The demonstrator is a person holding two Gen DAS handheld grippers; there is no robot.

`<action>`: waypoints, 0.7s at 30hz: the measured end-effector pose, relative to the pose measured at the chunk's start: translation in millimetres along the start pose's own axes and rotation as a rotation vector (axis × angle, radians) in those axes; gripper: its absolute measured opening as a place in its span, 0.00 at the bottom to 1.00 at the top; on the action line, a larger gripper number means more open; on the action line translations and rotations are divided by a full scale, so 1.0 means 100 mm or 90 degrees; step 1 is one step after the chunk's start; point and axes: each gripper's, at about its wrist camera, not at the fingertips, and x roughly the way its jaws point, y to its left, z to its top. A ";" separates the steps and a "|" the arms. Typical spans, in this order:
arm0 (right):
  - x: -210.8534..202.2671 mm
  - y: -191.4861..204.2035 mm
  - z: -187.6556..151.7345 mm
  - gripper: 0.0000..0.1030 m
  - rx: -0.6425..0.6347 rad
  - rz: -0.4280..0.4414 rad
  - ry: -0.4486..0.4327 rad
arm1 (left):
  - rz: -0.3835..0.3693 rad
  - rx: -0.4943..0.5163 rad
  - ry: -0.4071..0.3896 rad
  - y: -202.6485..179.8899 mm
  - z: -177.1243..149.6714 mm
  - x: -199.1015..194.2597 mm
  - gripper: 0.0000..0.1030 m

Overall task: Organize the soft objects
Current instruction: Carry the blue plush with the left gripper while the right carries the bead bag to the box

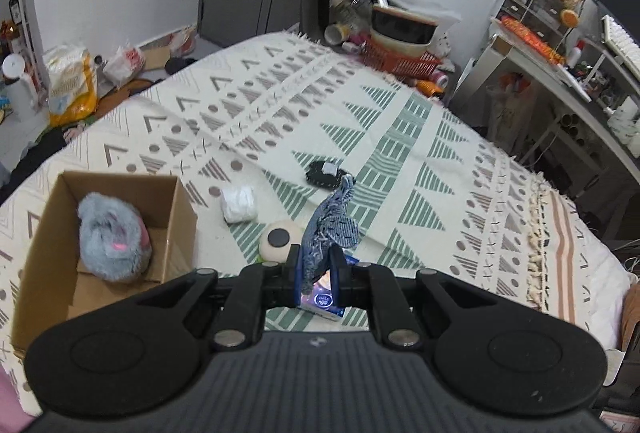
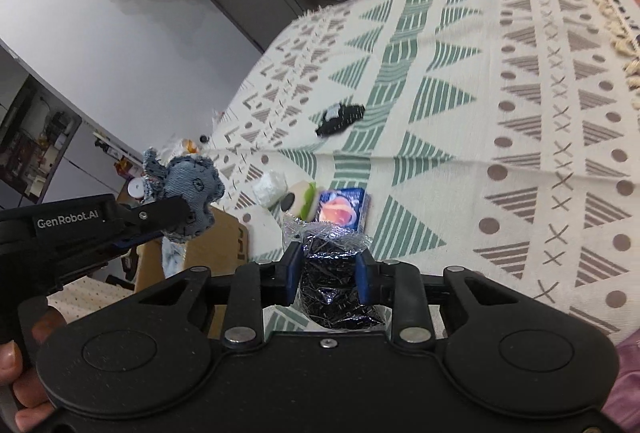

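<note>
The denim toy point(image 1: 332, 229), a frayed blue piece stitched with dark thread, hangs pinched between the closed fingers of the left hand-held gripper point(image 1: 317, 265), lifted clear of the bed point(image 1: 400, 137). Just to its left sits the open cardboard box point(image 1: 176, 217), which already holds a fluffy grey plush point(image 1: 112, 237). The step in hand looks like carrying the denim piece to the box; the next move calls for swinging left until the toy hangs over the opening, then parting the fingers so the limp cloth drops in beside the plush.

The right hand-held gripper point(image 2: 327, 273) is clamped on a crinkly clear bag point(image 2: 336, 289) of small dark, glossy bits; what they are is hard to make out from this angle.

Lying on the woven, triangle-patterned bedspread are a white wad point(image 1: 239, 203), a round cream toy with a dark spot point(image 1: 280, 239), a flat blue packet point(image 2: 344, 211) and, further off, a black knitted item point(image 1: 326, 174). An orange basket point(image 1: 400, 61) stands beyond the far edge.
</note>
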 end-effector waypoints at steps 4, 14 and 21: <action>-0.11 0.04 0.00 0.26 -0.005 0.005 -0.024 | 0.000 0.003 -0.006 0.06 -0.03 -0.12 0.12; -0.25 0.24 -0.04 0.26 -0.033 0.028 -0.073 | 0.018 -0.024 -0.023 0.38 -0.15 -0.39 0.12; -0.23 0.45 -0.08 0.26 -0.054 0.041 -0.079 | 0.039 -0.037 -0.031 0.62 -0.19 -0.44 0.12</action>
